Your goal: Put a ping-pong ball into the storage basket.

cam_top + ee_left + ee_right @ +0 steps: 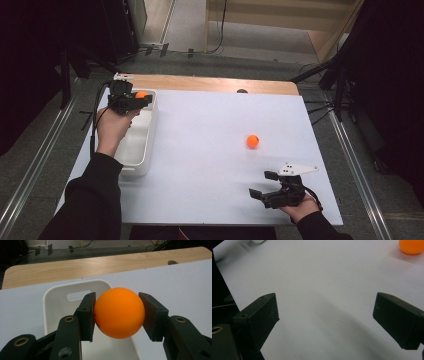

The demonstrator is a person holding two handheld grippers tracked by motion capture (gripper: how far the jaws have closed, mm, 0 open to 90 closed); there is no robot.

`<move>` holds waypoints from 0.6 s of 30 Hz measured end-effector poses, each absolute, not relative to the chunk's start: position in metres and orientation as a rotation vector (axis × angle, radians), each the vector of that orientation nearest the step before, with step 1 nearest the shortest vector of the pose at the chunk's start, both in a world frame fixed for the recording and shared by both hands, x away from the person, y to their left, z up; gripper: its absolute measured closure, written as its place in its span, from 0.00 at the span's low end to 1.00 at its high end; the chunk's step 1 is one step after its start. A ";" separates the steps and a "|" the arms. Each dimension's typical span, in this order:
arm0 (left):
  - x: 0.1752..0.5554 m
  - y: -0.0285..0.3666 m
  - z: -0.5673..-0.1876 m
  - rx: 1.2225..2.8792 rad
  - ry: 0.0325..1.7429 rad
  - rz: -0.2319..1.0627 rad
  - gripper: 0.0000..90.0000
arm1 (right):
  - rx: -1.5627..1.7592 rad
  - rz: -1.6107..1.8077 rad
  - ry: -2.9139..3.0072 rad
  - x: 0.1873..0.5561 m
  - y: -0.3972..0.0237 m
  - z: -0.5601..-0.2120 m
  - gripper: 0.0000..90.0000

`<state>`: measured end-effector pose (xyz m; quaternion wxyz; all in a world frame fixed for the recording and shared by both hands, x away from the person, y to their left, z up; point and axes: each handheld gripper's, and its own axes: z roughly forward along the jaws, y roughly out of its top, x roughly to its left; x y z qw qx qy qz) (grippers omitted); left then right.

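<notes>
Left gripper [143, 97], upper left of high view, clamped on orange ball [141, 94]; both pads pressed against ball's sides in left gripper view [119, 312]. Ball held above far end of white bin [150, 135]; bin rim with handle slot shows behind ball [53, 291]. Right gripper [263, 184], lower right of high view, resting low over white surface [200, 150], jaws spread wide, nothing between them. Second orange ball [253, 141] lies on surface right of centre, apart from right gripper; same ball at upper right corner of right gripper view [412, 246].
</notes>
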<state>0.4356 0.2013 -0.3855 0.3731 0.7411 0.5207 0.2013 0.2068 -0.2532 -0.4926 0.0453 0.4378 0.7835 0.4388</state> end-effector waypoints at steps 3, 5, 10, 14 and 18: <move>0.440 0.202 -0.389 1.890 1.343 0.530 0.56 | 1.336 1.340 2.394 0.207 -0.254 -0.493 0.06; 0.442 0.204 -0.392 1.886 1.349 0.531 0.56 | 1.345 1.341 2.396 0.206 -0.254 -0.493 0.06; 0.447 0.204 -0.398 1.893 1.373 0.534 0.56 | 1.346 1.337 2.394 0.206 -0.254 -0.493 0.06; 0.450 0.203 -0.404 1.897 1.396 0.529 0.56 | 1.344 1.341 2.396 0.206 -0.254 -0.492 0.06; 0.453 0.202 -0.411 1.896 1.415 0.529 0.56 | 1.343 1.344 2.394 0.206 -0.254 -0.493 0.06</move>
